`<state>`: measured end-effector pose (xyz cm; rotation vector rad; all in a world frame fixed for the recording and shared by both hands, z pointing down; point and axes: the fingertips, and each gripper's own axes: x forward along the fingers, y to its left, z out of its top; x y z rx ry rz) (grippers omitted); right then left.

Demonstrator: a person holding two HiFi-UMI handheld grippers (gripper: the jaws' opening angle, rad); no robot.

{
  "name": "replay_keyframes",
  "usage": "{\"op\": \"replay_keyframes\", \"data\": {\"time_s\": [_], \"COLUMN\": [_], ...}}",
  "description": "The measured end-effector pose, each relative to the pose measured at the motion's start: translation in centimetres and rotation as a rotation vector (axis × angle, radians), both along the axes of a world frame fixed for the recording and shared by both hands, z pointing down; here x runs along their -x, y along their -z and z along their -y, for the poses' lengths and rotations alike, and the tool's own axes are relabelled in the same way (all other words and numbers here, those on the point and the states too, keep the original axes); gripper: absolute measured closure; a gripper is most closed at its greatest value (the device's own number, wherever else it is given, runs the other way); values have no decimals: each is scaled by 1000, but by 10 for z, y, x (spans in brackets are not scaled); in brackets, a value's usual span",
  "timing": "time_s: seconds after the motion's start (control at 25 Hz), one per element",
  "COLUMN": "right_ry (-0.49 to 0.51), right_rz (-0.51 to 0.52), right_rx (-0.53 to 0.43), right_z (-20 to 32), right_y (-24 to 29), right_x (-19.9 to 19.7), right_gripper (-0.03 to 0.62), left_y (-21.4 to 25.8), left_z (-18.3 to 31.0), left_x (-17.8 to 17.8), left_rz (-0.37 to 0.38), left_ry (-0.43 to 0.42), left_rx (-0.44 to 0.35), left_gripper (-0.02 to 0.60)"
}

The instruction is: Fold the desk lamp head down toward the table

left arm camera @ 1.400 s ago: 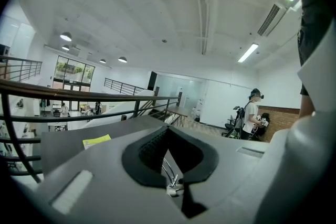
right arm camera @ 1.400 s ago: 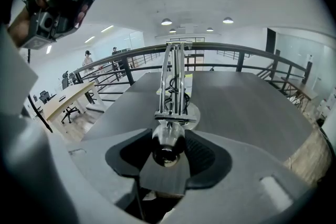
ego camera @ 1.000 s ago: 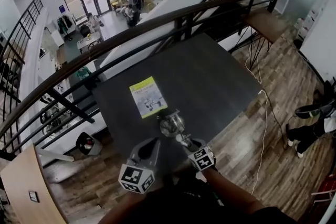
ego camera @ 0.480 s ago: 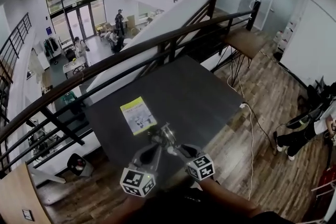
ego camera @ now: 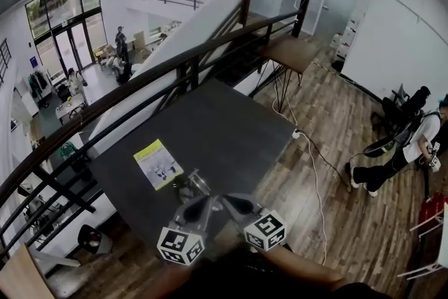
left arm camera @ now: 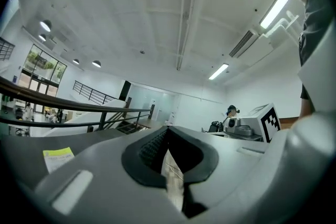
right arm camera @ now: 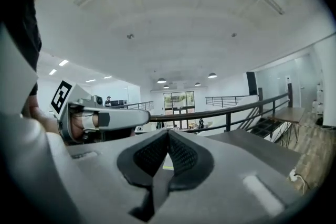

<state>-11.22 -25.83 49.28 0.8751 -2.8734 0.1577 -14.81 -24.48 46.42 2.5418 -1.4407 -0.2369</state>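
The desk lamp [ego camera: 191, 185] lies low on the dark table [ego camera: 231, 126], its round shiny head just beyond my grippers; its arm and base are hidden behind them. My left gripper [ego camera: 207, 202] and right gripper [ego camera: 228, 200] are held side by side above the table's near edge, pointing level over it. In the left gripper view the left gripper [left arm camera: 168, 131] has its pads meeting at the tip with nothing between them. The right gripper view shows the right gripper [right arm camera: 168, 134] shut and empty too, with the left gripper [right arm camera: 107, 119] beside it.
A yellow leaflet [ego camera: 157, 164] lies on the table left of the lamp. A dark railing [ego camera: 140, 80] runs behind the table over an open drop. A white cable [ego camera: 315, 161] trails across the wood floor at right, where a person [ego camera: 395, 150] stands.
My right gripper has come up away from the lamp and its jaws have closed on nothing. The left gripper rose a little. The head view has tilted up and the lamp now sits further left.
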Motion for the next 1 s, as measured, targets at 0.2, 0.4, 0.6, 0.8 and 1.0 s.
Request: {"op": "replay_keyframes", "data": {"time_s": [0.2,0.4,0.6,0.8,1.0], "right_ry": [-2,39,87,110,146], "right_rz": [34,71,82,77,77], "right_rx": [9,-7,-13,11,34], "right_z": [-7,-23,-49,-86,-133], "right_y": [6,19,23,8,-6], "right_x": [-15,-34,-72,-128,-172], "right_gripper": [591,591,591,591,591], "left_y": [6,18,17,-2,-16], "left_z": [-3,-15,-35,-67,-118], "left_x": [-22,-42,-79,-139,-178], "left_rz": [18,47,52,51,36], "left_ry": [-23,13,75,86,148], "left_rx": [-5,-27,-28,3,10], "left_gripper": [581,581,581,581,581]}}
